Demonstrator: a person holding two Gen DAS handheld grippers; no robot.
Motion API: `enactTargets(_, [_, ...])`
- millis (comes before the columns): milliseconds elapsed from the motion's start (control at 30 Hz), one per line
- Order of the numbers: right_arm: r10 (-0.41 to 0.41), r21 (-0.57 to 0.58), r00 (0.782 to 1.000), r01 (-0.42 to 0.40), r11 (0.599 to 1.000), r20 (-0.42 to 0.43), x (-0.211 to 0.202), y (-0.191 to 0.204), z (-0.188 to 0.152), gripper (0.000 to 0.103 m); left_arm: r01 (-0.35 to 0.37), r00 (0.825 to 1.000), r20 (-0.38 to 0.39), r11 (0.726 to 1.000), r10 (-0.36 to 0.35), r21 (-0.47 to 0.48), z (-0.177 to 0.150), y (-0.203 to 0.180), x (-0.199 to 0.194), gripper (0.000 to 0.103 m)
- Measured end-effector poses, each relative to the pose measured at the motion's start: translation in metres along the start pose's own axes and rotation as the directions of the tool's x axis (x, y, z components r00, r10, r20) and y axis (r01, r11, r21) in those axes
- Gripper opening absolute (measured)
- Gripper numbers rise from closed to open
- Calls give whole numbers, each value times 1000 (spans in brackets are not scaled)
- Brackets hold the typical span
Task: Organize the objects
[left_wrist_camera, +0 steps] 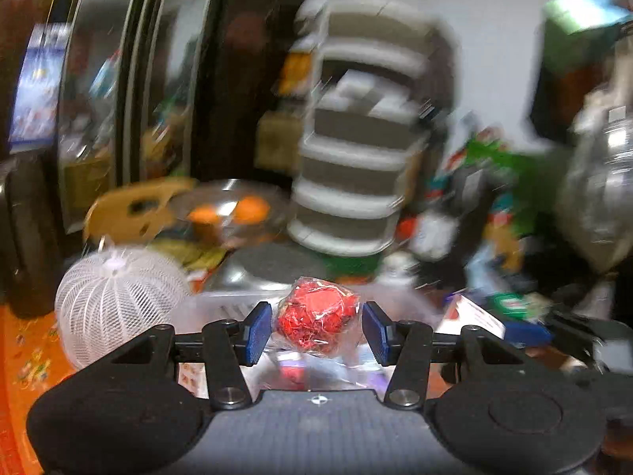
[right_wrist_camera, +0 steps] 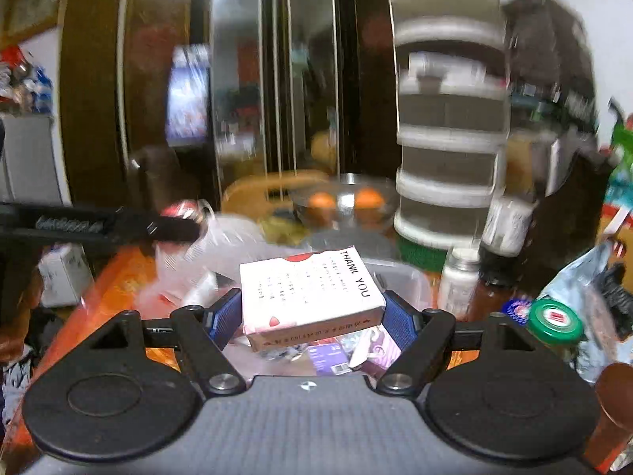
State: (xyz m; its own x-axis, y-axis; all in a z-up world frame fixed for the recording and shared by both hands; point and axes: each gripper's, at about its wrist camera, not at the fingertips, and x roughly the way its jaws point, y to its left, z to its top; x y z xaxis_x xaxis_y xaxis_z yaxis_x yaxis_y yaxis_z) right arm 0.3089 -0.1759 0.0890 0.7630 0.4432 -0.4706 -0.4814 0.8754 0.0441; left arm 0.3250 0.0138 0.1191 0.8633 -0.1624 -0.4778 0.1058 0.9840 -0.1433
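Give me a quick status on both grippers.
Left gripper shut on red wrapped ball. Right gripper shut on white THANK YOU box. Both above clear bin; nothing blocking.

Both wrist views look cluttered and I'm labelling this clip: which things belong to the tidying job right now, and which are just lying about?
In the job:
- red wrapped ball, in the left tongs
- thank-you box, in the right tongs
- clear bin beneath

Lying about:
- bowl of oranges
- stacked drawers
- white mesh ball
- green-lidded jar
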Motion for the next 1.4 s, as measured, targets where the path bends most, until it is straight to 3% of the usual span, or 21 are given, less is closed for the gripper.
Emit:
enactTargets(67, [-25, -39, 997, 22, 999, -71, 24, -1, -5, 77, -14, 999, -53, 1000, 13, -15, 3, 1, 26, 54])
enactTargets(167, [-64, -77, 993, 56, 995, -101, 37, -3, -14, 78, -53, 996, -72, 999, 54, 5, 0, 2, 44, 56])
enactTargets(200, [-58, -65, 993, 51, 997, -105, 38, -6, -14, 78, -67, 995, -74, 998, 66, -6, -2, 4, 47, 60])
enactTargets(233, [-55, -56, 994, 50, 997, -95, 37, -7, -14, 79, -66, 995, -74, 998, 65, -11, -3, 7, 49, 70])
enactTargets(267, [-58, -54, 995, 54, 997, -78, 33, -6, -13, 86, -57, 996, -67, 998, 56, -15, -5, 7, 47, 77])
enactTargets(300, [-56, -59, 997, 53, 997, -50, 27, -5, -13, 91, -41, 998, -45, 999, 41, -12, -6, 7, 41, 84])
enactTargets(333, [-47, -65, 999, 46, 997, -16, 16, -5, -14, 103, -23, 1000, -15, 1000, 23, -3, -8, 6, 32, 85])
enactTargets(533, [-14, -13, 995, 15, 1000, 99, -36, -8, -27, 103, 72, 989, 129, 997, -74, 15, -41, 4, -29, 103])
enactTargets(667, [-118, -29, 985, 122, 992, 125, -52, 4, -55, 103, 75, 986, 148, 997, -77, 17, -77, 7, -48, 103])
enactTargets(800, [-155, -11, 980, 158, 987, 128, -55, 6, -68, 103, 58, 990, 131, 998, -56, -10, -91, 6, -46, 103])
enactTargets(967, [-122, 52, 992, 121, 991, 23, -45, 0, -68, 103, 41, 993, 113, 999, -39, -11, -99, 4, -44, 103])
enactTargets(1067, [-147, 63, 989, 145, 987, 24, -42, 1, -69, 103, -4, 994, 108, 1000, 3, 3, -104, -1, -44, 103])
enactTargets(1400, [-144, 44, 989, 143, 989, 19, -40, 10, -72, 103, -38, 995, 88, 999, 36, 12, -110, -4, -46, 103])
